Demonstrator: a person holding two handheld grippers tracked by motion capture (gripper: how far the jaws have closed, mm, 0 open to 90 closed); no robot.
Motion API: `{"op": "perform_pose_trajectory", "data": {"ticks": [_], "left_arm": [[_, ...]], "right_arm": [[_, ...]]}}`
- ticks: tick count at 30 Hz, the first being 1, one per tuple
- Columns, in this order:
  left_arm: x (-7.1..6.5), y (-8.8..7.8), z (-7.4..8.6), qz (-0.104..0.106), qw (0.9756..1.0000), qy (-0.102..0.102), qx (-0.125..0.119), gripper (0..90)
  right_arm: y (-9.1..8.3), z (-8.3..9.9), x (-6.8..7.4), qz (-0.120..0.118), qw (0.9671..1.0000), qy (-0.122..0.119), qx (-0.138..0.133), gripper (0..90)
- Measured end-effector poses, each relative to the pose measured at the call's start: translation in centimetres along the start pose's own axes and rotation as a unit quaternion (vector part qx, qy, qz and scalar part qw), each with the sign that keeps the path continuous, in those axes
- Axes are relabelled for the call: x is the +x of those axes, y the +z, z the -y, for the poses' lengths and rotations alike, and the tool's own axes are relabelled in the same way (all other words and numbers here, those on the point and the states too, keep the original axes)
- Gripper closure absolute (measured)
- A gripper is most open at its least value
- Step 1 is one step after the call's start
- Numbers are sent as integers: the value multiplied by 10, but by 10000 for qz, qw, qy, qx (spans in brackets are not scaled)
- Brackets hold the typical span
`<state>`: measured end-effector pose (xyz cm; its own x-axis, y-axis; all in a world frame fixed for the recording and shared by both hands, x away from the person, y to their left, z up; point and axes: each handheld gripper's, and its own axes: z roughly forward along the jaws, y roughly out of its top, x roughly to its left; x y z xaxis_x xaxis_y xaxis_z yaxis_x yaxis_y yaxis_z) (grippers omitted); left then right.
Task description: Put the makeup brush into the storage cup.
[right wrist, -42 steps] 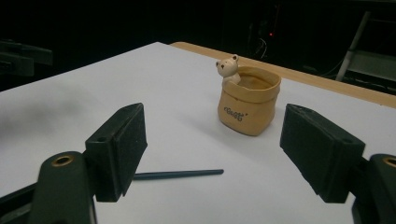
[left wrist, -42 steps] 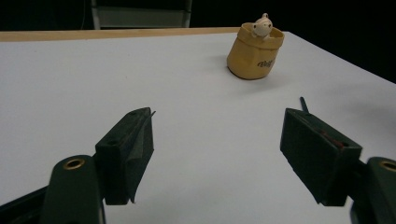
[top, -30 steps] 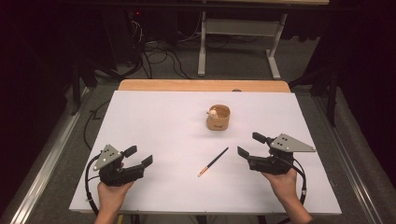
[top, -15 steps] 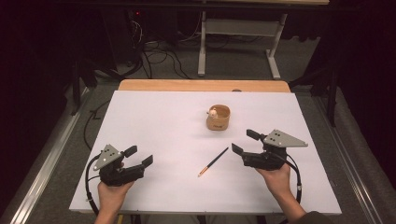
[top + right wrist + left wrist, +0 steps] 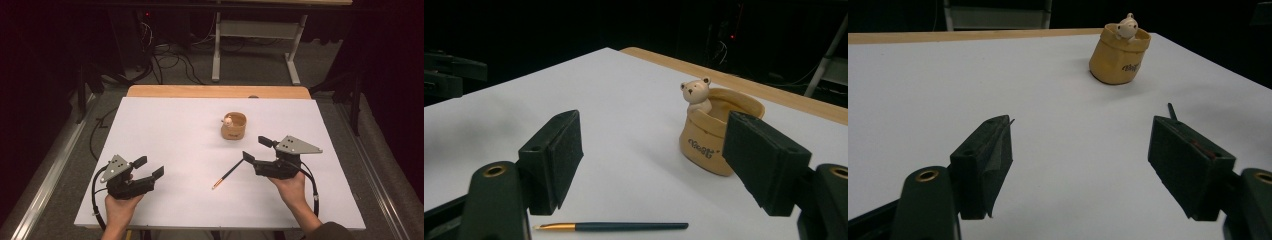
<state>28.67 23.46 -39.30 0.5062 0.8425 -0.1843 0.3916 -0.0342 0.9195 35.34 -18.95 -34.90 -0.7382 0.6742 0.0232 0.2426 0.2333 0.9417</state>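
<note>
Bare white surface (image 5: 165, 130) fills the left and centre of the high view, open for passing. Right of centre stands the pot (image 5: 233, 126); the brush (image 5: 230, 173) lies below it, just beside the right tool (image 5: 255, 150), with bare room between them.

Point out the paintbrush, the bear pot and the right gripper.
paintbrush (image 5: 624, 226): right gripper view, dark handle.
bear pot (image 5: 233, 131): high view, front wall.
right gripper (image 5: 257, 149): high view, midway between its open fingertips.
</note>
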Motion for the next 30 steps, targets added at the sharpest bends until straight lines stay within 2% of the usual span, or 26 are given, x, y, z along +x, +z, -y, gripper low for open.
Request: {"op": "perform_pose_trajectory", "data": {"ticks": [11, 30], "left_arm": [[0, 0, 0, -2, 10000, -15, 4, 264], [1, -1, 0, -16, 10000, -28, 9, 264]], "right_arm": [[11, -3, 4, -72, 10000, 34, 10, 261], [26, -10, 10, -169, 9998, -47, 11, 261]]}}
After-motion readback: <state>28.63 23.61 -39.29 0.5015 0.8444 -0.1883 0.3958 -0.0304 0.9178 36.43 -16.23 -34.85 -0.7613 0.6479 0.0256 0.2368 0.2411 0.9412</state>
